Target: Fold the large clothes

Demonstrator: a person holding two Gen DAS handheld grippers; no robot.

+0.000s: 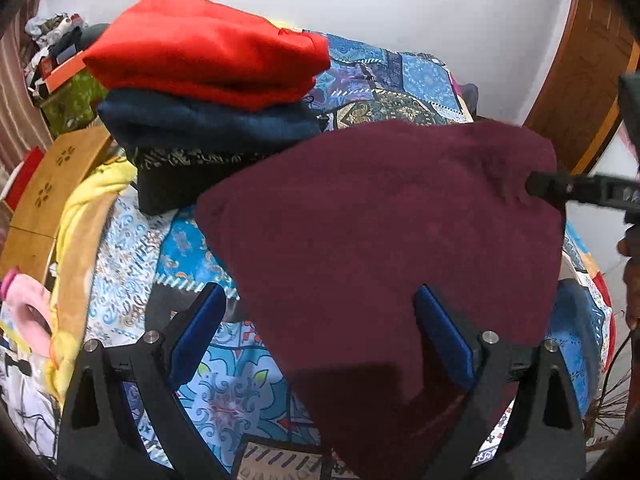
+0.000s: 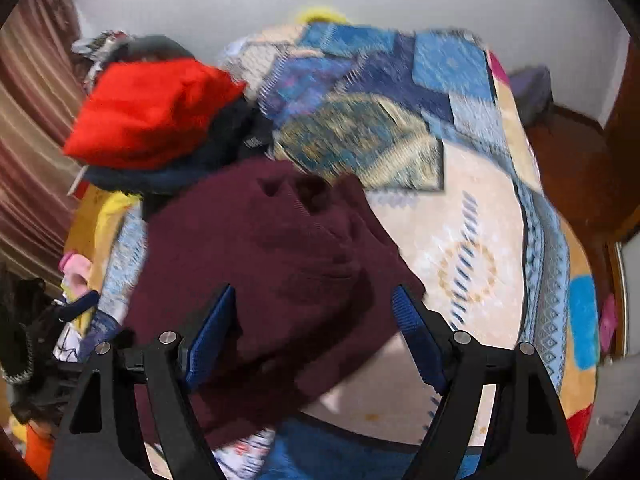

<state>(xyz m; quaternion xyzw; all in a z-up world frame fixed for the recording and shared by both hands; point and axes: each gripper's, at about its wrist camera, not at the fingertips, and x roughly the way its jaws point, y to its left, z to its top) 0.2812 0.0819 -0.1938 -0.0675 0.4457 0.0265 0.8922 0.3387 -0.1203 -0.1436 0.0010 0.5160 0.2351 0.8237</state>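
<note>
The dark maroon knitted garment (image 1: 380,240) lies spread on the bed, right in front of both grippers, covering the middle of the blue patchwork-patterned bedspread (image 1: 420,76). That bedspread runs on under it to the white wall. Behind the maroon knit, to the left, there's a stack of folded clothes: a bright red fleece piece (image 1: 208,48) on top, a navy blue folded piece (image 1: 200,124) beneath it, with darker cloth under that. A yellow cloth (image 1: 84,216) trails down the bed's left edge.

Left gripper (image 1: 320,300): blue-padded fingers (image 1: 200,332) spread wide, maroon knit showing between them, the pads pressing on nothing. Right gripper (image 2: 312,304): jaws well apart too, over the near part of the same garment, and I can't tell whether the fingertips touch the cloth. Picture's blurred there.
</note>
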